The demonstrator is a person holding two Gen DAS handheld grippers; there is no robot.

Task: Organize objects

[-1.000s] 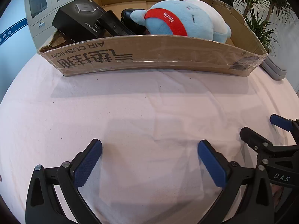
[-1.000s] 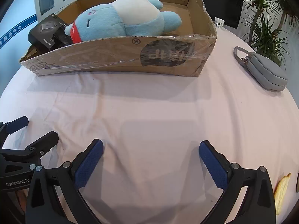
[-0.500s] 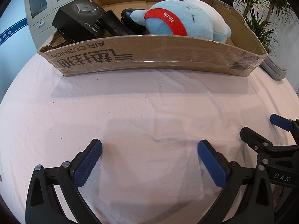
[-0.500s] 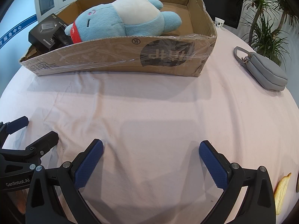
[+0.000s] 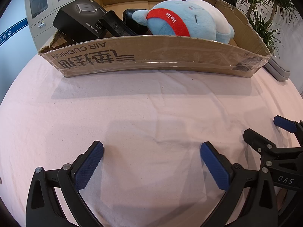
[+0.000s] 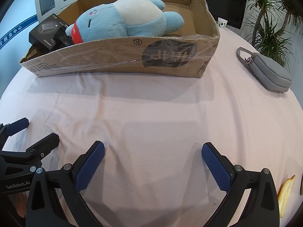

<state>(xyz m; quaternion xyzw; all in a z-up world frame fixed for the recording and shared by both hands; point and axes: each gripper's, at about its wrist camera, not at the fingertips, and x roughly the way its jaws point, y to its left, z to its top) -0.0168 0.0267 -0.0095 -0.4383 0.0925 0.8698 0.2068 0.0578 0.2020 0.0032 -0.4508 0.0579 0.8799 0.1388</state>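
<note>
Left gripper (image 5: 151,157): jaws spread wide, nothing between the blue pads, just hanging low over the pink tablecloth (image 5: 132,104).
Right gripper (image 6: 152,158): same deal, wide apart and empty, sat just beside the left one.
In the way: nothing really, bare cloth between both grippers and the cardboard box (image 6: 121,56).
Cardboard box: long and shallow at the far side of the table, long side facing the grippers.
Plush toy (image 6: 128,22): blue, lying in the box, long axis running along the box, head with the red band toward the left end.
Black box (image 5: 79,20): tipped up in the box's left end, dark items beside it I couldn't make out.
Grey pouch (image 6: 269,73): on the cloth right of the box, apart from it.
Right edge: some yellowish scrap (image 6: 286,194), too cut off to tell.
</note>
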